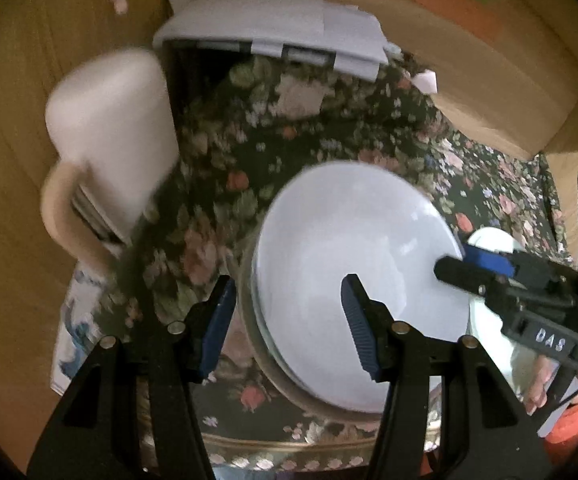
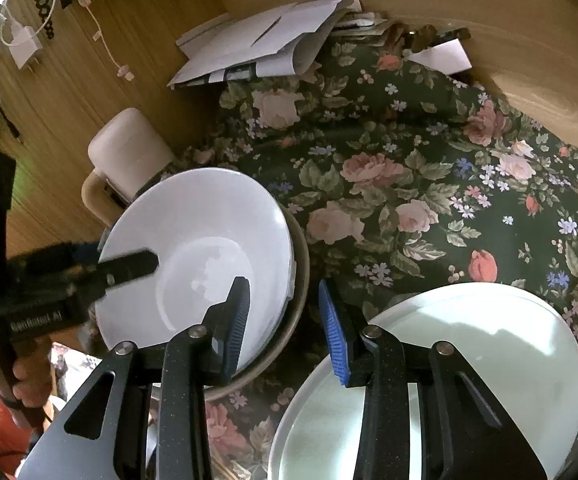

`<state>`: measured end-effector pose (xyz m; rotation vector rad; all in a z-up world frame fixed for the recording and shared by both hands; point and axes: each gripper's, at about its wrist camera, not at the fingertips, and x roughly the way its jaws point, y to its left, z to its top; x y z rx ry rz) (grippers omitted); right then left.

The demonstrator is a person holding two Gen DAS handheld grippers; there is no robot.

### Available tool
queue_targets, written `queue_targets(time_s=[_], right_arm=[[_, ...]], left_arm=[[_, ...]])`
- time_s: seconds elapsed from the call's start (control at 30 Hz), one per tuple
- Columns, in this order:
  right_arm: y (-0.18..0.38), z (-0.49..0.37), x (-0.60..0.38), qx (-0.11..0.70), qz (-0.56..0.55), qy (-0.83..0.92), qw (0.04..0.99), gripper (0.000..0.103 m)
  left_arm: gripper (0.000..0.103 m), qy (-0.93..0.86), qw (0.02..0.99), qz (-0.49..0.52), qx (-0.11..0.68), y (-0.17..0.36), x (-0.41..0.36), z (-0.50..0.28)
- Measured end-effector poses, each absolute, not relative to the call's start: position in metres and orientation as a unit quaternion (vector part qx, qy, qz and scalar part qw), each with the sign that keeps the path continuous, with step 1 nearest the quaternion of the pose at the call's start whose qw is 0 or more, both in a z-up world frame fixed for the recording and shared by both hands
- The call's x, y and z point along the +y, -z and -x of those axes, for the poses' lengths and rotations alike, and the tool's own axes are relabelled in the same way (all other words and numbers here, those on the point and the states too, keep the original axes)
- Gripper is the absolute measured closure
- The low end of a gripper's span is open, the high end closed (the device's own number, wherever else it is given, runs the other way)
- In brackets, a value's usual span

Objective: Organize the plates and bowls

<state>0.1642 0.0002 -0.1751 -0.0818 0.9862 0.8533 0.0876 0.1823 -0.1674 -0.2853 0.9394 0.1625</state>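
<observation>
Your left tool point(image 1: 289, 320) straddles the white bowl's point(image 1: 353, 280) near rim, jaws partly open, not pinching. Right tool point(image 2: 285, 320) narrow, empty, straddling the far rim. Bowl nested in another; plates point(image 2: 469, 340) just beside; floral surface point(image 2: 409, 140) bare beyond.

Left gripper point(image 1: 289, 320) is tipped steeply downward, jaws parted to a middling gap, the blue pads pressing on nothing. Right gripper point(image 2: 285, 320) leans down at much the same slant, jaws set narrower, a clear gap between the pads. They come in from opposite sides, tips pointing toward each other. Behind each set of jaws, the left hand point(image 2: 29, 376) and the right hand point(image 1: 541, 384) are wrapped around their handles.
</observation>
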Motion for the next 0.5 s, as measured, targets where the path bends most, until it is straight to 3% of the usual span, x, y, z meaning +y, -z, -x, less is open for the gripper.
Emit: queue_targets(time_s=[0.2,0.5], right_arm=[[0.182,-0.167,0.008,0.472,0.047,-0.396,0.786,0.069],[0.194,-0.168,0.021,0.487,0.053,-0.395,0.777,0.068]], left_arm=[[0.049,-0.071,0.867,0.174,0.461,0.187,0.186,-0.084],[0.060,-0.058,0.864,0.218,0.451,0.196,0.189,-0.082]])
